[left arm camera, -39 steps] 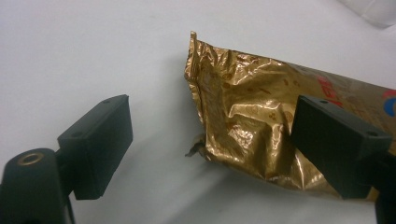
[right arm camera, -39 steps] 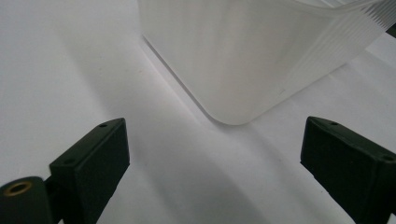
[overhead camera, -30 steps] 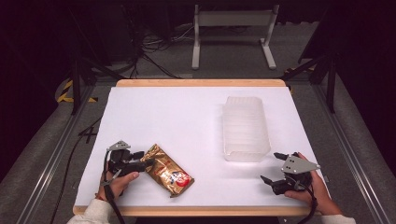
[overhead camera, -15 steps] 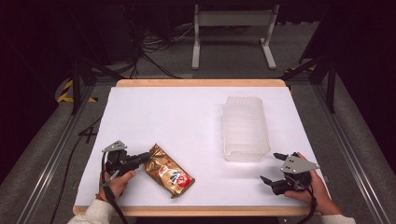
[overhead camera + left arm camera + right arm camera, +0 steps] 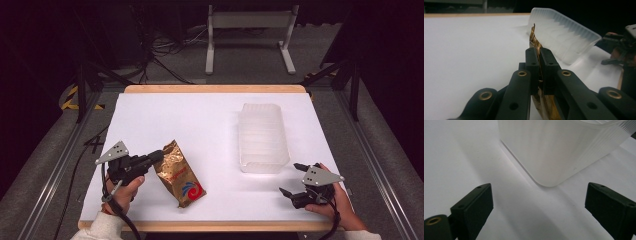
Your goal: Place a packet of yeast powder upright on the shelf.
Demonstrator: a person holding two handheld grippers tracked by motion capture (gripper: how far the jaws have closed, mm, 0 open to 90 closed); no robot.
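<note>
A gold foil snack packet with a red and blue mark hangs tilted over the white table near its front left. My left gripper has just closed and is shut on the packet's upper left edge. In the left gripper view the foil edge stands up between the two pressed pads. A translucent ribbed plastic tub stands at the right. My right gripper rests open near the front right corner, just in front of the tub, with nothing between its fingers.
The table's wooden rim runs along the far side. Beyond it are a dark floor, cables and a white metal stand. The other hand and its gripper show at the far right of the left gripper view.
The left gripper has closed on the packet's edge and risen, lifting that end of the packet off the table. The right gripper has stayed in place.
</note>
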